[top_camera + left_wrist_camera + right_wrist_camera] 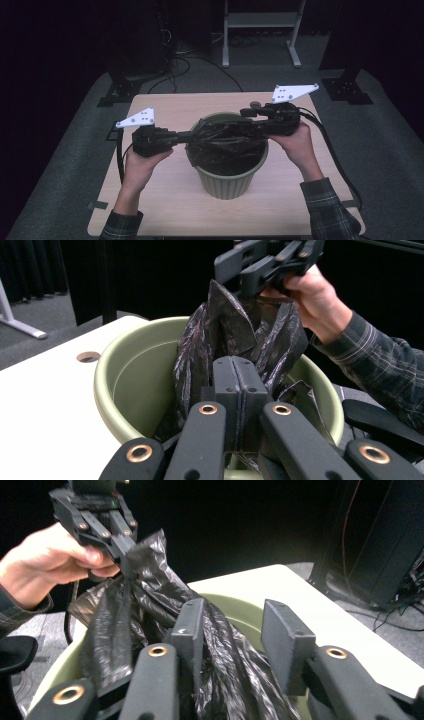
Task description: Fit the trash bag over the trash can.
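A green plastic bin (227, 182) stands mid-table with a black trash bag (225, 142) bunched up out of its mouth. My left gripper (192, 136) reaches in from the left at rim height. In the left gripper view its jaws (234, 375) are pressed together on a gathered fold of the bag (220, 320). My right gripper (246, 114) comes in over the far right rim. In the right gripper view it (235, 612) stands open, with strands of the bag (150, 585) lying against its left finger (190, 625) and in the gap.
The bin sits on a light wooden table (165, 200) with a small round hole (88, 356) in its top. Beyond the far edge are black stand bases (117, 92), a white frame (260, 30) and floor cables (200, 65).
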A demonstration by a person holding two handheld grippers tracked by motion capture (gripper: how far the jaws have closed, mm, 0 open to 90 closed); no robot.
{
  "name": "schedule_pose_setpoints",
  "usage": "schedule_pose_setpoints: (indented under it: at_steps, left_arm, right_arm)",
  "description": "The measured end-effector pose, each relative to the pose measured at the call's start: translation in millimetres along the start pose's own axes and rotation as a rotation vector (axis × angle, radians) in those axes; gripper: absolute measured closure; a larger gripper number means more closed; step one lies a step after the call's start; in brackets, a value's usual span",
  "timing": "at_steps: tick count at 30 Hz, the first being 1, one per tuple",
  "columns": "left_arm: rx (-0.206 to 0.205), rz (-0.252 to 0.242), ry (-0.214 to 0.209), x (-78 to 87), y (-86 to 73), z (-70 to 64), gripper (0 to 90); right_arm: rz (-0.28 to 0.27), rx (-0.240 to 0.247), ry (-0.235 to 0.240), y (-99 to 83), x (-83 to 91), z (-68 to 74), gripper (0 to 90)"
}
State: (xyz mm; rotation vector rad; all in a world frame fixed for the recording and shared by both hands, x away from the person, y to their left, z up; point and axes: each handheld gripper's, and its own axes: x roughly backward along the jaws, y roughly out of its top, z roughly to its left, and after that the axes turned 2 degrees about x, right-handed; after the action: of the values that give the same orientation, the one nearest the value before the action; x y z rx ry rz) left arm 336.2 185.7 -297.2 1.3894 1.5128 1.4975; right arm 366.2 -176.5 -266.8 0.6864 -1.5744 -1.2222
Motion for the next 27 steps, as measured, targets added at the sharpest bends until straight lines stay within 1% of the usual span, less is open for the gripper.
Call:
schedule_pose_setpoints:
  at_steps: [1,3,5,6,7,10,11,12,13,17,18,19,20,21,22,23,24,27]
  left_arm:
    - [0.000,-0.002,0.000,0.1,-0.1,-0.1,89.5]
    - [0.002,-0.005,-0.001,0.1,-0.4,0.4,89.5]
    - [0.004,-0.003,-0.001,-0.2,-0.9,0.8,89.5]
    - [0.004,-0.002,-0.001,-0.2,-1.1,1.0,89.5]
    - [0.005,-0.002,-0.001,-0.1,-1.4,1.0,89.5]
    - [0.006,-0.002,0.009,0.6,-2.2,1.6,89.5]
    - [0.006,-0.002,0.009,0.6,-2.2,1.6,89.5]
    - [0.007,-0.003,0.011,1.7,-2.4,2.2,89.5]
    - [0.007,-0.003,0.017,3.1,-2.7,3.2,89.5]
    - [0.013,-0.006,0.033,7.1,-4.2,6.1,89.5]
    - [0.014,-0.005,0.036,7.9,-4.7,6.6,89.5]
    - [0.014,-0.005,0.036,7.9,-4.7,6.6,89.5]
    - [0.016,-0.005,0.044,9.2,-5.5,7.4,89.5]
    - [0.022,-0.006,0.052,11.9,-6.8,9.2,89.5]
    - [0.022,-0.006,0.052,11.9,-6.8,9.2,89.5]
    - [0.024,-0.006,0.064,13.5,-7.6,10.0,89.5]
    - [0.028,-0.009,0.066,15.6,-8.8,11.5,89.5]
    - [0.033,-0.011,0.072,16.9,-10.4,13.2,89.5]
  right_arm:
    - [0.007,0.001,-0.001,-0.3,-2.0,0.0,70.6]
    - [0.018,0.007,0.003,-1.3,-5.6,-0.4,72.8]
    - [0.020,0.000,0.012,-2.1,-6.8,-1.7,83.2]
    - [0.021,0.005,0.001,-2.1,-6.8,-1.7,87.9]
    - [0.027,0.011,-0.015,-2.2,-6.3,-1.9,90.0]
    - [0.019,-0.009,-0.044,-4.6,-0.3,-6.3,90.0]
    - [0.019,-0.009,-0.044,-4.6,-0.3,-6.3,90.0]
    - [0.017,-0.013,-0.056,-5.8,2.3,-7.5,90.0]
    - [0.003,-0.034,-0.089,-11.2,12.0,-12.0,90.0]
    - [-0.015,-0.065,-0.132,-23.5,32.3,-19.3,90.0]
    - [-0.018,-0.072,-0.146,-28.3,39.8,-21.2,90.0]
    - [-0.018,-0.072,-0.146,-28.3,39.8,-21.2,90.0]
    - [-0.028,-0.088,-0.173,-37.1,52.3,-24.3,90.0]
    - [-0.033,-0.096,-0.188,-41.9,58.4,-26.0,90.0]
    - [-0.038,-0.109,-0.200,-46.9,64.6,-27.6,90.0]
    - [-0.038,-0.109,-0.200,-46.9,64.6,-27.6,90.0]
    - [-0.044,-0.131,-0.223,-57.2,76.3,-30.6,90.0]
    - [-0.054,-0.161,-0.244,-71.2,89.2,-33.6,90.0]
